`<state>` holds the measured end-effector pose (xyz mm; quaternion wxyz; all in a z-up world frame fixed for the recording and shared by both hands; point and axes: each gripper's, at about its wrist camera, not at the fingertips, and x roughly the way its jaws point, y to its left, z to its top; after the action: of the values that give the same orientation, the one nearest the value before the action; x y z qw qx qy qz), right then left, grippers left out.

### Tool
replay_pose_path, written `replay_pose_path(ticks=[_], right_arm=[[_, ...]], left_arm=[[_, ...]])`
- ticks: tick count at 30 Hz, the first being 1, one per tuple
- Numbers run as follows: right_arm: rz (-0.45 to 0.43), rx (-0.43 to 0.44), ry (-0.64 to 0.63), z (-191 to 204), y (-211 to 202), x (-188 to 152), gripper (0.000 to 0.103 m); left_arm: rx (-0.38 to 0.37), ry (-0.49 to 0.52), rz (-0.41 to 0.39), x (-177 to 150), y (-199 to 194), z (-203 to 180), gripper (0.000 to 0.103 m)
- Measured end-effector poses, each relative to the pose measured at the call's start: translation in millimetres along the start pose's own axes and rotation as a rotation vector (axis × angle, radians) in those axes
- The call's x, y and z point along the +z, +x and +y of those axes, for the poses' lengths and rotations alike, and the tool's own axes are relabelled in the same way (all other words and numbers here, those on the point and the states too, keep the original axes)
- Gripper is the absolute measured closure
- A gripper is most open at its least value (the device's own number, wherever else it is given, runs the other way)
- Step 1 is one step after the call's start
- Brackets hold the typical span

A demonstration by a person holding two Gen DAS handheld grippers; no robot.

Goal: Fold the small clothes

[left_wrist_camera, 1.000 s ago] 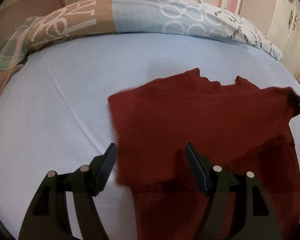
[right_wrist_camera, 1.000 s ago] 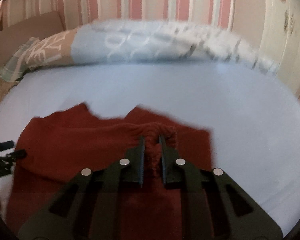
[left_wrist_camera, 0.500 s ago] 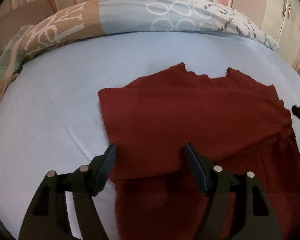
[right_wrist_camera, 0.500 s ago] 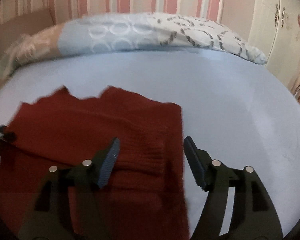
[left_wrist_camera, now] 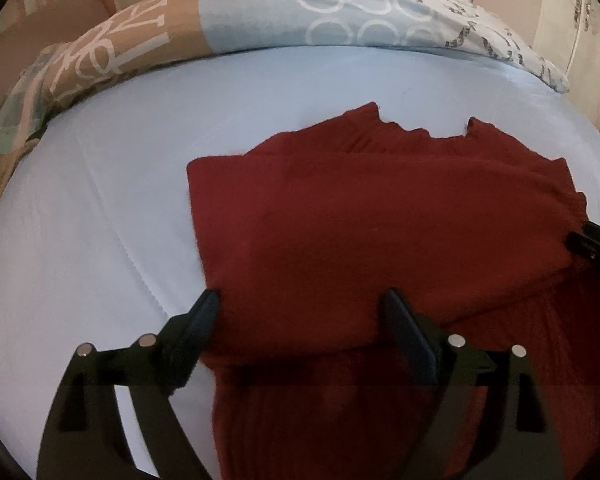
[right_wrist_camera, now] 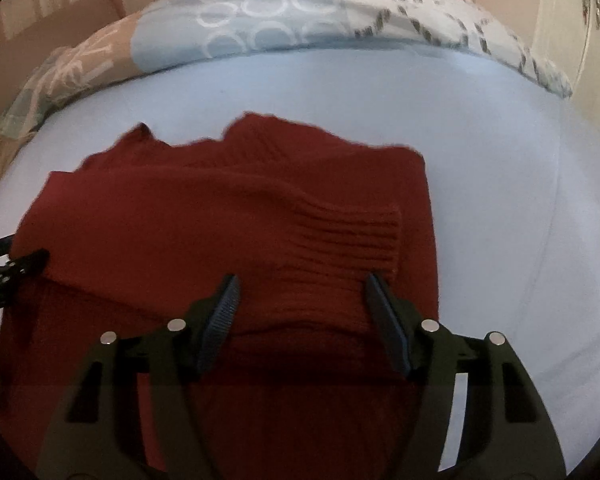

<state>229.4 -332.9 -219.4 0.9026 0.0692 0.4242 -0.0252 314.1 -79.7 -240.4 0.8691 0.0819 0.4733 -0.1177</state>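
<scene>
Presently: red knit sweater [left_wrist_camera: 380, 232] mid-bed w/ sleeves folded across, near sheet's [left_wrist_camera: 100, 208] pillow-side edge; left gripper [left_wrist_camera: 300, 320] & right gripper [right_wrist_camera: 300, 304] both released, empty; risk: ribbed cuff [right_wrist_camera: 364, 240] snagging on pads, undoing fold.

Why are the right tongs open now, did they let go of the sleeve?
Yes. The right tongs opened, dropping the ribbed cuff flat across the red sweater.

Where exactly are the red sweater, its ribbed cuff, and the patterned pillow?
red sweater [left_wrist_camera: 380, 232], left wrist view, middle of folded body.
ribbed cuff [right_wrist_camera: 356, 240], right wrist view, ribbed sleeve end.
patterned pillow [left_wrist_camera: 260, 20], left wrist view, its pale blue panel.
</scene>
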Motion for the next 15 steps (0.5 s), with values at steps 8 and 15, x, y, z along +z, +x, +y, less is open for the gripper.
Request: replay_pose_path(ticks=[8,15], right_arm=[[-0.181,0.029,-0.011,21,-94,-32,0.02],[-0.196,0.003,-0.04,39,-138,-79,0.019]], left_arm=[[-0.067,-0.048,-0.03,-31,-56,5,0.017],[-0.055,-0.034,-0.033,-89,-105,5,0.017]])
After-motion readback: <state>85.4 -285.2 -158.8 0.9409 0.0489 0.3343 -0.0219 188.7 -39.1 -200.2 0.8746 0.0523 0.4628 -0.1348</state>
